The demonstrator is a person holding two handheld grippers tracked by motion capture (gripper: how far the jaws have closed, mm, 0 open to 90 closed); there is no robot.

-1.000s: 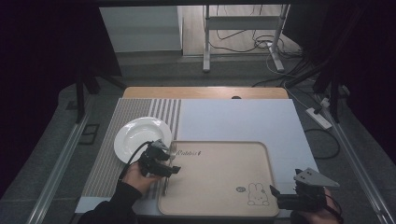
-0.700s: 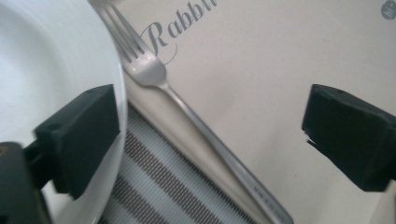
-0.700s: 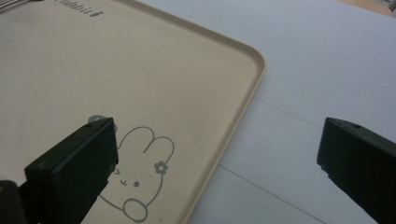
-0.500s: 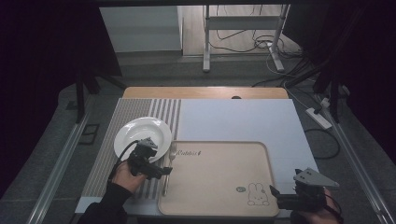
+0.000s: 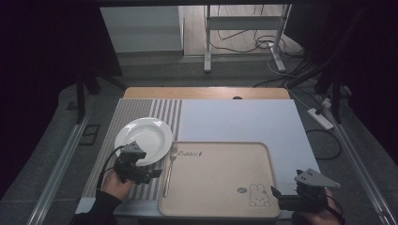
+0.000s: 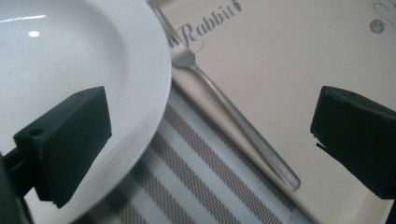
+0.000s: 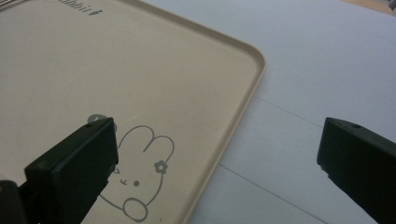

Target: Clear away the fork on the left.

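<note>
The left gripper (image 5: 155, 174) sits at the near left of the table, its jaws spread wide with nothing between them. In the left gripper view one jaw hangs over the rim of the white plate (image 6: 84, 70) and the other over the tray (image 6: 289, 60), with the fork (image 6: 233, 116) lying in the gap — apart from both jaws. The fork rests along the tray's left edge, tines toward the far side, just beside the printed word "Rabbit". The plate lies on the striped placemat (image 5: 155, 110), just left of the tray, its rim close to the fork's tines.

The right gripper (image 5: 277, 194) is at the near right corner, held in a hand (image 5: 312, 213) at the table's near edge. Its jaws are also wide apart and empty — in the right gripper view one stands over the rabbit drawing (image 7: 140, 172) on the tray, the other over the pale blue mat (image 7: 303, 70) beyond the tray's right rim.

The beige tray (image 5: 220, 178) takes up the near middle of the table, lying across the two mats' shared edge. Beyond the far edge of the table, cables run over the floor.
</note>
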